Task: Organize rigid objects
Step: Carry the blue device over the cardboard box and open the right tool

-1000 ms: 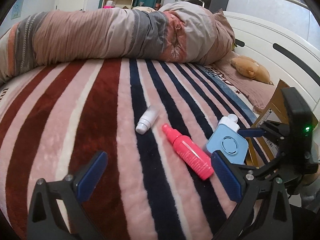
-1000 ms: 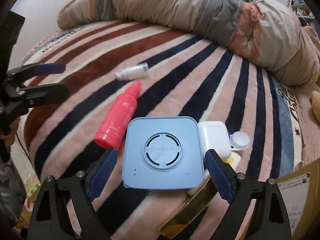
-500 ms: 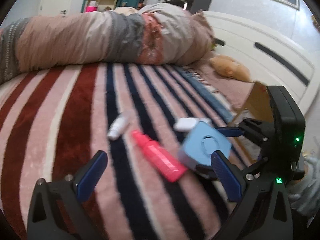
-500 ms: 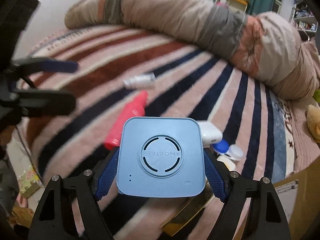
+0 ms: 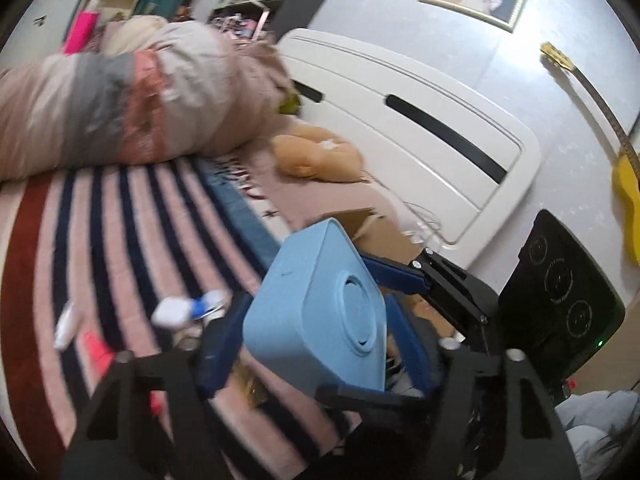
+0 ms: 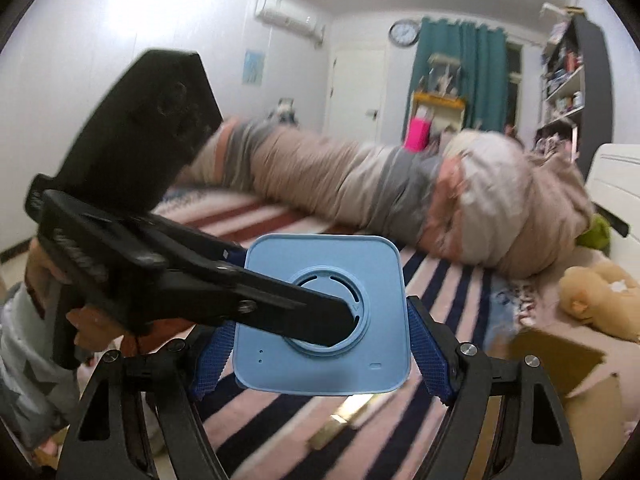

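My right gripper (image 6: 320, 350) is shut on a light-blue square box (image 6: 352, 256) and holds it in the air above the striped bed; the box also shows in the left wrist view (image 5: 316, 312). My left gripper (image 5: 316, 344) stands on either side of the same box, its blue pads (image 5: 218, 346) close against it; whether they press it I cannot tell. One left finger crosses the box's face in the right wrist view (image 6: 280, 308). On the blanket lie a pink bottle (image 5: 96, 350), a small white tube (image 5: 64, 326) and a white case (image 5: 170, 310).
A cardboard box (image 6: 560, 364) sits at the bed's right edge, below the white headboard (image 5: 420, 136). A rolled duvet (image 6: 360, 184) lies across the far side. A tan plush toy (image 5: 316, 158) rests near the headboard. A yellow guitar (image 5: 628, 200) leans on the wall.
The right gripper closed on the blue box and lifted it off the blanket. The left gripper swung right and up, and its fingers now flank the box.
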A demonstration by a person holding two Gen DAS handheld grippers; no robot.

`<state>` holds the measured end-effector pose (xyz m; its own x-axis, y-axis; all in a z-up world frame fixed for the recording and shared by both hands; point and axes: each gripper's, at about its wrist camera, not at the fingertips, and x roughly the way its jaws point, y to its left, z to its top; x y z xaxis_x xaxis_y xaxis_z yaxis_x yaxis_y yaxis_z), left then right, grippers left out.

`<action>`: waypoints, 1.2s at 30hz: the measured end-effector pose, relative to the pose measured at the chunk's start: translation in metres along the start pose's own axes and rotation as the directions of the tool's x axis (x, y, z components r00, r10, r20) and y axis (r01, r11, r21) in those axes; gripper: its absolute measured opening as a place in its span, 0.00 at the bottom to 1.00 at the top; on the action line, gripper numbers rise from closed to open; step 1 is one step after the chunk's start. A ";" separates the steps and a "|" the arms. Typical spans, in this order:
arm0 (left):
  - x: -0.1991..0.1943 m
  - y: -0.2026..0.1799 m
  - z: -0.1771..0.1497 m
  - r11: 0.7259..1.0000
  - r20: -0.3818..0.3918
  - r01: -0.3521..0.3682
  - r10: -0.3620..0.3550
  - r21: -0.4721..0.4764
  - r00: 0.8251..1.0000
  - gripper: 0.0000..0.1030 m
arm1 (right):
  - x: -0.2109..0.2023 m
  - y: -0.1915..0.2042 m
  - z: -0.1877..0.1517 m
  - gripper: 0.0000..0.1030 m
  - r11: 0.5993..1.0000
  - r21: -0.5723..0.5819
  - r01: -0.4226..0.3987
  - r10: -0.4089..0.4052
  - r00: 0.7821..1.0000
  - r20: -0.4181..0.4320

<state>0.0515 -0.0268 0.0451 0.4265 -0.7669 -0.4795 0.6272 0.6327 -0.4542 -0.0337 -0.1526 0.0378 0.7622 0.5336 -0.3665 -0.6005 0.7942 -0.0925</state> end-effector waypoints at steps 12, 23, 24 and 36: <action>0.115 -0.103 0.041 0.981 -0.137 0.012 0.015 0.191 0.990 0.36 | -0.079 -0.107 -0.041 0.75 0.968 0.232 0.093 -0.092 0.996 -0.017; 0.190 -0.093 0.030 0.981 -0.300 0.025 0.035 0.193 0.953 0.36 | -0.065 -0.163 -0.083 0.75 0.929 0.357 0.094 -0.010 0.973 -0.230; 0.192 -0.092 0.028 0.981 -0.308 0.026 0.035 0.191 0.951 0.36 | -0.064 -0.163 -0.084 0.75 0.930 0.356 0.093 -0.004 0.970 -0.242; 0.131 -0.089 0.033 0.960 -0.167 -0.133 0.177 0.246 0.970 0.64 | -0.060 -0.148 -0.075 0.93 0.935 0.286 0.208 -0.103 0.935 -0.340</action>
<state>0.0734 -0.1873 0.0477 0.4160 -0.6137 -0.6711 0.7058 0.6832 -0.1873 -0.0090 -0.3239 0.0039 0.6922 0.3176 -0.6481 -0.3343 0.9369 0.1021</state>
